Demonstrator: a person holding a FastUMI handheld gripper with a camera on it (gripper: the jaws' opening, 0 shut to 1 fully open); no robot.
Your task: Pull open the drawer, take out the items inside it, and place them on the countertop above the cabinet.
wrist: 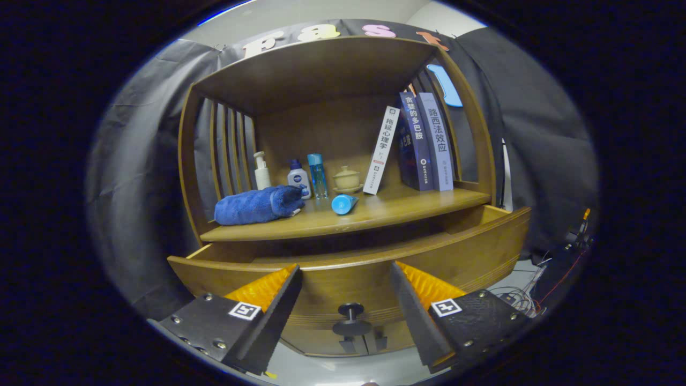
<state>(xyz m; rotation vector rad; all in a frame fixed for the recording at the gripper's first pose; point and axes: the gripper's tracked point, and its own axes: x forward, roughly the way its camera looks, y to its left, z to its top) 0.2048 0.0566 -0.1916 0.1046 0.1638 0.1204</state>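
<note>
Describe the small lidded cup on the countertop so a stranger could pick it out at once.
On the wooden cabinet's countertop, beyond the open gripper and the pulled-out drawer, look between the clear blue bottle and the leaning white book. The beige lidded ceramic cup sits there on a saucer, the only squat, rounded piece.

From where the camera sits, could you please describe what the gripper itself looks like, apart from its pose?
The gripper has two wedge-shaped fingers that taper toward their tips. Each has a ribbed pad on its inner side and a flat, textured dark plate on top, fastened with small round screws. Each plate carries a small square black-and-white marker tag. No cables or sleeve can be seen on it.
</note>
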